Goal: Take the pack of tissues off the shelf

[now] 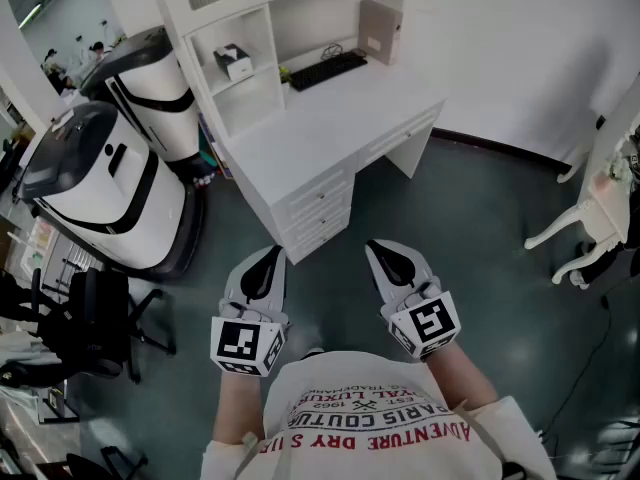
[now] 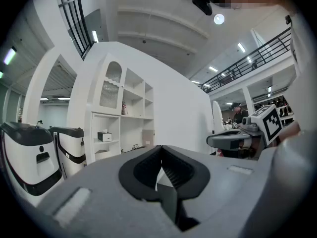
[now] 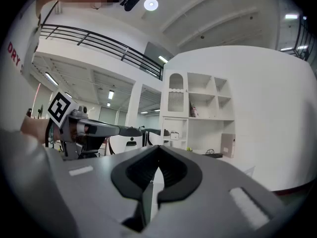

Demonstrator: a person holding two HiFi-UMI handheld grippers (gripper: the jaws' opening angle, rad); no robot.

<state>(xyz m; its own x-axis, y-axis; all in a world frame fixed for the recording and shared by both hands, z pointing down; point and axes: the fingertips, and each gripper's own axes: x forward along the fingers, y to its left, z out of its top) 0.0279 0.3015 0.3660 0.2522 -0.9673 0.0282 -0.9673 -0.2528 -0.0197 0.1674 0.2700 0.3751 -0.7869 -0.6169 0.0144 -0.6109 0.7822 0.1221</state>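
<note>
The pack of tissues (image 1: 233, 61) is a small white and black box in an open cubby of the white shelf unit (image 1: 262, 28) above the desk, far ahead of me. It also shows small in the left gripper view (image 2: 104, 136) and in the right gripper view (image 3: 174, 136). My left gripper (image 1: 270, 256) and right gripper (image 1: 378, 249) are held close to my chest, side by side over the dark floor, well short of the desk. The left gripper's (image 2: 161, 153) jaws are shut on nothing. The right gripper's (image 3: 158, 152) jaws are likewise shut and empty.
A white desk (image 1: 330, 128) with drawers carries a black keyboard (image 1: 327, 70) and a brown board (image 1: 378, 30). Two big white and black machines (image 1: 100, 183) stand at the left beside a black office chair (image 1: 90, 328). A white chair (image 1: 590, 208) stands at the right.
</note>
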